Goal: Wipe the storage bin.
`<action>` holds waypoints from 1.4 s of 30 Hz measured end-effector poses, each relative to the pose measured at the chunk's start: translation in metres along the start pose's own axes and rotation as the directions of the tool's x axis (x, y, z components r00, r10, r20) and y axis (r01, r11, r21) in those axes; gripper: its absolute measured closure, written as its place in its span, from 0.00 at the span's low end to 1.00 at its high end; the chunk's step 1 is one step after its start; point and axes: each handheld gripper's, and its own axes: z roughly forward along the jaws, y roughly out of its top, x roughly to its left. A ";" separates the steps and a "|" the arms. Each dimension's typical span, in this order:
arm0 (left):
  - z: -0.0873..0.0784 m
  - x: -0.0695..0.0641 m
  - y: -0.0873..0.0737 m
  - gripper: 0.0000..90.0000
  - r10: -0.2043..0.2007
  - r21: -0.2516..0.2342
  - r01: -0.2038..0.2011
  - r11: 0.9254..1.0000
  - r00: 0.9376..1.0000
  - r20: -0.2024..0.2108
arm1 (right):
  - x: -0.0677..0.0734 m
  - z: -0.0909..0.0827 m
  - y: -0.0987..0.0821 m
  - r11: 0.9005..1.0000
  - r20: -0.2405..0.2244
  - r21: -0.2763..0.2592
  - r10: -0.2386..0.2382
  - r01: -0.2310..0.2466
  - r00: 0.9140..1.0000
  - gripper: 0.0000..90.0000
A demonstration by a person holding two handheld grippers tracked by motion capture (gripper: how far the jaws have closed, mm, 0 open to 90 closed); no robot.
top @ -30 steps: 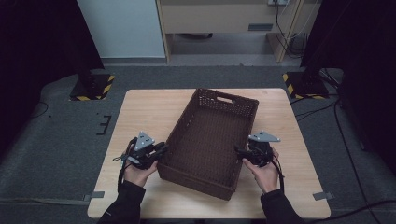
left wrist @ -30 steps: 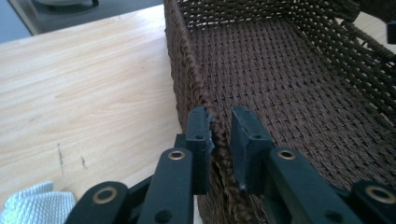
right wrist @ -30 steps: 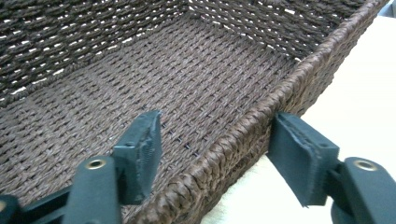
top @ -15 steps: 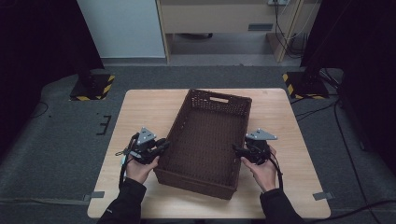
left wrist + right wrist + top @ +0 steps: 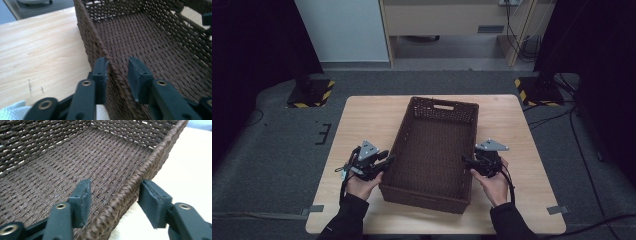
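Observation:
A long brown woven basket (image 5: 444,103) lies lengthwise on the wooden table (image 5: 367,120). My left gripper (image 5: 389,161) straddles the rim of its left wall near the front. In the left gripper view the left gripper (image 5: 117,67) has the rim between its jaws; they have just been opening, and the inner pad stands off the weave (image 5: 150,37). My right gripper (image 5: 465,161) straddles the right wall. In the right gripper view the right gripper (image 5: 115,195) has just been closing, with gaps on both sides of the braided rim (image 5: 130,187). The basket holds nothing.
Bare tabletop (image 5: 37,45) runs along both long sides of the basket and behind it. Two black bases with yellow stripes (image 5: 312,92) (image 5: 537,90) stand on the grey floor off the table's far corners. A cabinet (image 5: 452,20) stands behind.
The basket's far end has swung a little to the left, so it now lies squarer to the table. Both hands have stayed at its walls.

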 end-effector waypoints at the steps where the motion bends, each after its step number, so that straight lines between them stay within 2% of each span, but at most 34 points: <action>1: 0.000 0.000 0.000 0.72 0.000 0.000 0.000 1.000 1.000 0.000 | 0.000 0.000 0.000 1.000 0.001 -0.002 -0.006 0.006 1.000 0.52; 3: 0.001 0.003 0.002 0.69 -0.005 -0.012 0.005 1.000 1.000 -0.010 | 0.000 0.000 0.000 1.000 -0.001 -0.003 -0.008 0.008 1.000 0.53; 6: 0.009 0.010 0.007 0.68 -0.029 -0.010 0.030 1.000 1.000 0.007 | -0.002 0.002 0.001 1.000 -0.013 -0.009 -0.021 0.021 1.000 0.54; 8: 0.015 0.011 0.007 0.68 -0.024 0.004 0.024 1.000 1.000 0.007 | -0.003 0.004 0.003 0.999 -0.024 -0.008 -0.031 0.031 0.999 0.54; 10: 0.021 0.011 0.006 0.69 -0.024 0.021 0.024 1.000 1.000 0.002 | -0.004 0.006 0.004 0.999 -0.035 -0.014 -0.039 0.039 0.999 0.55; 12: 0.024 0.011 0.004 0.71 -0.041 0.023 0.040 0.999 0.999 0.026 | -0.004 0.008 0.005 0.999 -0.036 -0.015 -0.032 0.032 0.999 0.55; 14: 0.024 0.010 0.004 0.74 -0.035 0.023 0.035 0.999 0.999 0.017 | -0.004 0.008 0.005 0.999 -0.038 -0.011 -0.035 0.035 0.999 0.55; 15: 0.024 0.008 0.005 0.74 -0.025 0.028 0.025 0.999 1.000 0.005 | -0.005 0.007 0.006 1.000 -0.041 -0.011 -0.021 0.020 0.999 0.53; 17: 0.023 0.007 0.004 0.75 -0.031 0.029 0.031 0.999 1.000 -0.002 | -0.005 0.007 0.006 1.000 -0.049 -0.006 -0.005 0.004 0.999 0.53; 19: 0.022 0.004 0.002 0.75 -0.047 0.023 0.047 0.999 0.999 -0.010 | -0.010 0.000 0.009 0.999 -0.063 -0.027 0.022 -0.024 0.998 0.52; 22: 0.021 0.000 0.002 0.75 -0.045 0.024 0.046 0.999 0.999 -0.018 | -0.012 -0.002 0.011 0.999 -0.065 -0.036 0.029 -0.032 0.997 0.51; 26: 0.018 -0.010 -0.001 0.73 -0.047 0.022 0.047 0.999 0.999 -0.011 | -0.015 0.002 0.010 1.000 -0.059 0.001 0.018 -0.018 0.998 0.49; 28: 0.018 -0.014 -0.001 0.72 -0.042 0.025 0.042 0.999 0.999 -0.022 | -0.016 0.004 0.009 1.000 -0.052 0.016 0.023 -0.022 0.998 0.49; 30: 0.018 -0.014 -0.001 0.72 -0.045 0.024 0.046 0.999 0.999 -0.019 | -0.018 0.005 0.008 0.999 -0.058 0.018 0.033 -0.032 0.998 0.49; 32: 0.018 -0.014 -0.001 0.72 -0.061 0.016 0.061 0.998 0.998 -0.012 | -0.022 0.009 0.006 0.998 -0.056 0.041 0.039 -0.037 0.998 0.49; 35: 0.019 -0.013 -0.001 0.72 -0.055 0.018 0.055 0.998 0.998 -0.009 | -0.023 0.010 0.006 0.998 -0.076 0.048 0.053 -0.049 0.996 0.51; 41: 0.019 -0.009 0.000 0.66 -0.052 0.017 0.051 0.999 0.998 0.021 | -0.020 0.009 0.008 0.997 -0.053 0.064 0.040 -0.036 0.998 0.59; 42: 0.018 -0.008 0.001 0.66 -0.063 0.007 0.062 0.998 0.997 0.041 | -0.018 0.008 0.008 0.997 -0.040 0.068 0.034 -0.031 0.999 0.62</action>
